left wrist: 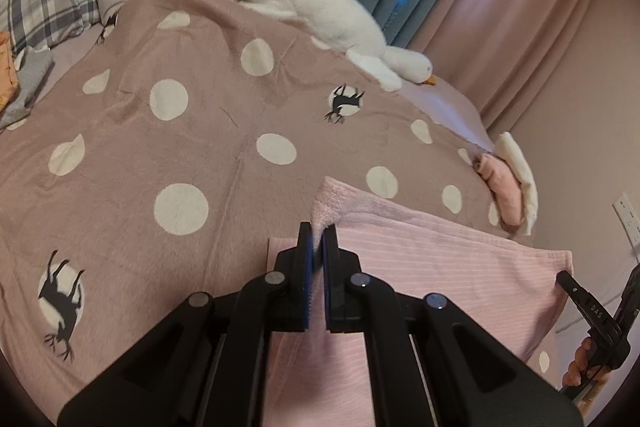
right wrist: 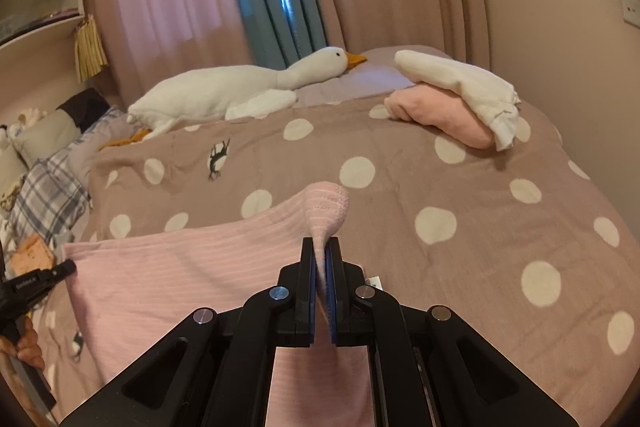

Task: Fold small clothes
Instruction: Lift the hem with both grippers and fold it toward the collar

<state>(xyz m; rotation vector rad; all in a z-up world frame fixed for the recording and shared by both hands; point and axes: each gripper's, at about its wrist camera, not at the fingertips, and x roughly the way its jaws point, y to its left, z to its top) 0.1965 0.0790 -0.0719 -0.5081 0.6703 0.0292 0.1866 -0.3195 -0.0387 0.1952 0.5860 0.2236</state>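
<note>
Both your left tool (left wrist: 318,227) and right tool (right wrist: 321,247) are clamped on the pink garment (left wrist: 440,259), so uneven pulling could skew the fold on the bed (left wrist: 160,147).

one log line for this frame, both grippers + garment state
left gripper: shut on pink ribbed garment | right gripper: shut on same garment | garment: corners pinched, lifted over polka-dot blanket | folded stack: far corner

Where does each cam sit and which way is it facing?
Left wrist: rides the left gripper, looks down its fingers across the bed; jaws shut on the pink cloth; right gripper and a hand at right edge.
Right wrist: rides the right gripper, same way; jaws shut on the cloth; left gripper at left edge.
Shared: cloth, dotted blanket, goose plush, folded stack.
</note>
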